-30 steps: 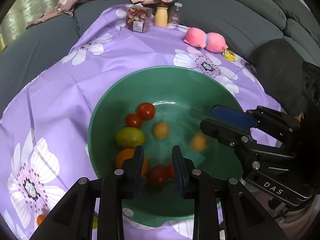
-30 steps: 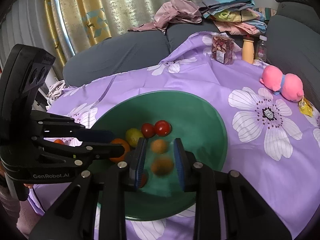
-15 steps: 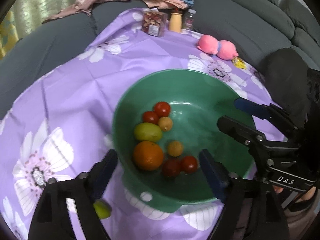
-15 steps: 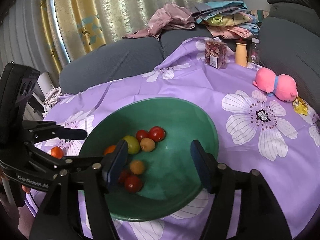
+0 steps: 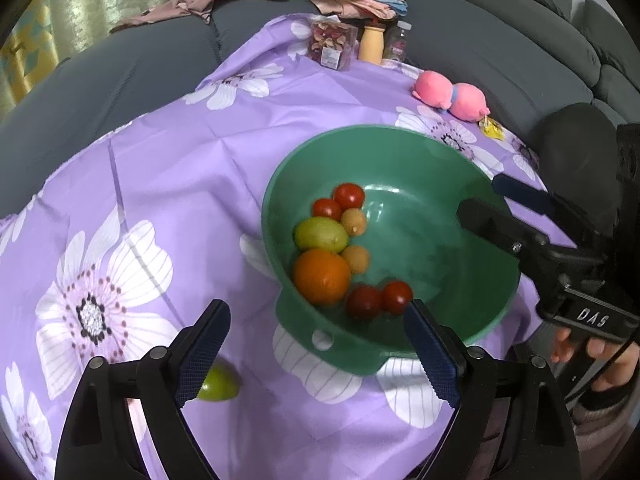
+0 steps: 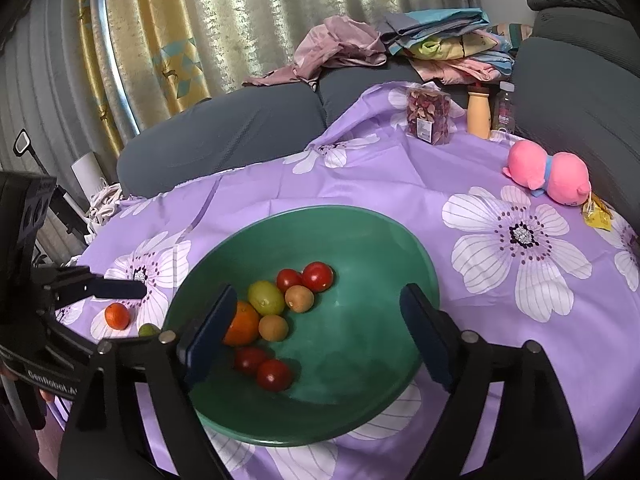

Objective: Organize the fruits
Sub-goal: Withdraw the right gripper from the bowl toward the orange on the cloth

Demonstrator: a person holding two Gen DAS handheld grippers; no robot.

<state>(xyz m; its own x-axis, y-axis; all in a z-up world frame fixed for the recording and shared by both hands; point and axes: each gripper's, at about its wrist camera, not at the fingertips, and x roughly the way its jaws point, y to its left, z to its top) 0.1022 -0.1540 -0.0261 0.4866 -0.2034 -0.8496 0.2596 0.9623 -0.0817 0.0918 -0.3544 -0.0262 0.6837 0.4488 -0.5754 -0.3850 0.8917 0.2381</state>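
Opening, empty: left tongs (image 5: pixel 316 344), right tongs (image 6: pixel 320 332) over green bowl (image 6: pixel 360 420); lime (image 5: pixel 218 386), small orange (image 6: pixel 117 316) outside on cloth.

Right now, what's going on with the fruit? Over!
Both grippers, left and right, empty, fingers opening. Eight fruits in the green bowl. Small orange fruit and green one wait on the purple cloth. Nothing blocking.
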